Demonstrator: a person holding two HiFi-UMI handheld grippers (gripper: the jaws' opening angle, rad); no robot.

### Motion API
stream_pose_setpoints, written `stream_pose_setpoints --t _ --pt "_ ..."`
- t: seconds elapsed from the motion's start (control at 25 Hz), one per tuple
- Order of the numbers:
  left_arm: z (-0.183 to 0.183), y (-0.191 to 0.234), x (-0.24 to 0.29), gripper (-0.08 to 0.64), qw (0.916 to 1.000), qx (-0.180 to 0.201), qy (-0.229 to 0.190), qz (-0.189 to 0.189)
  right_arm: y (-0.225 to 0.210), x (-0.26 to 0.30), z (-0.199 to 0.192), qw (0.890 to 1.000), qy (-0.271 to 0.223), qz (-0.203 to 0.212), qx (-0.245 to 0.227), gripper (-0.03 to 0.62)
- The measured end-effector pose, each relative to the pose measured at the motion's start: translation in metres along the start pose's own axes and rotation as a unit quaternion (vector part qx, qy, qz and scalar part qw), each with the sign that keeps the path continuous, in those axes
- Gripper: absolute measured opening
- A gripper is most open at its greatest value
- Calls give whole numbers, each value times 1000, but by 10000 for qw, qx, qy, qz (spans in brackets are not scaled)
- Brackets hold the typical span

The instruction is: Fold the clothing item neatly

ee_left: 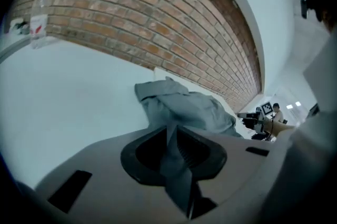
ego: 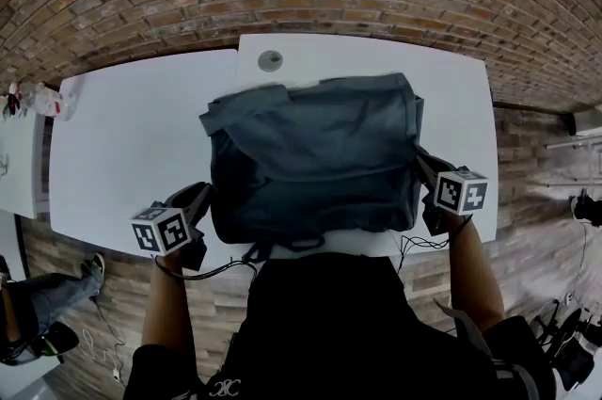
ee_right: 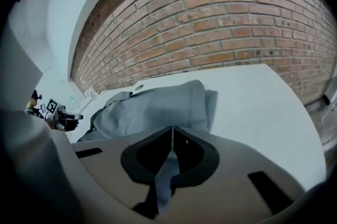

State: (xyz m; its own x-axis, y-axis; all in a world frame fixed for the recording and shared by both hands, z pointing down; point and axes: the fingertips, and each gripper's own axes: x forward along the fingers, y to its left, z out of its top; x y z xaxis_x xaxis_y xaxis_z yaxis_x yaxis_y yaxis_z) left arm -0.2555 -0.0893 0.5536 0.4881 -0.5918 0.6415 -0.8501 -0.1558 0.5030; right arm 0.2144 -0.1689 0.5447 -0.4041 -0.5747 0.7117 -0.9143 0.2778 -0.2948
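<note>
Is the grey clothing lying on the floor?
No, the grey clothing lies up on the white table, not on the floor.

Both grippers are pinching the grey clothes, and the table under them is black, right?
Not quite. The table is white, not black, as the head view shows. The rest is right: the left gripper and the right gripper each pinch the grey clothes.

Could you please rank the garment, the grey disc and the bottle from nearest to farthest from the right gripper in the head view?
1. Garment, held in the right gripper.
2. Grey disc, beyond the garment.
3. Bottle, far left.
</note>
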Motion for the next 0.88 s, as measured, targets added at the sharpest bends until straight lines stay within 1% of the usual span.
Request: stream_pose_setpoints --t 0.08,0.16,0.24,0.32,0.36,0.4,0.48,0.56,0.6,0.72,0.8,0.88 --pt "32 -21 41 58 9995 252 -170 -129 14 30 31 9995 -229 9 -198 11" --pt "55 -31 78 58 9989 408 -177 -149 18 59 59 9987 -364 -110 -351 9" --pt "65 -20 109 57 9989 443 18 120 7 84 76 9980 -302 -379 -399 9" --pt "63 5 133 51 9982 224 304 465 -10 106 80 9980 -22 -561 -301 9" --pt "61 16 142 45 9973 118 441 575 -17 117 76 9979 205 -573 -237 9" --pt "61 24 148 34 9963 91 553 649 -23 127 69 9972 443 -564 -203 9" --pt "65 33 156 22 9944 283 689 755 -31 140 56 9957 727 -510 -260 9" --pt "79 41 163 20 9923 494 726 870 -36 144 58 9966 664 -376 -326 7" --pt "87 45 168 15 9920 512 710 909 -40 145 63 9973 584 -316 -317 5" --pt "105 50 179 17 9937 314 644 860 -53 147 75 9989 394 -231 -71 3" --pt "110 49 181 17 9942 269 646 811 -61 150 81 9989 337 -317 -5 3" --pt "111 44 180 17 9948 317 606 755 -68 152 87 9981 293 -511 -155 3"
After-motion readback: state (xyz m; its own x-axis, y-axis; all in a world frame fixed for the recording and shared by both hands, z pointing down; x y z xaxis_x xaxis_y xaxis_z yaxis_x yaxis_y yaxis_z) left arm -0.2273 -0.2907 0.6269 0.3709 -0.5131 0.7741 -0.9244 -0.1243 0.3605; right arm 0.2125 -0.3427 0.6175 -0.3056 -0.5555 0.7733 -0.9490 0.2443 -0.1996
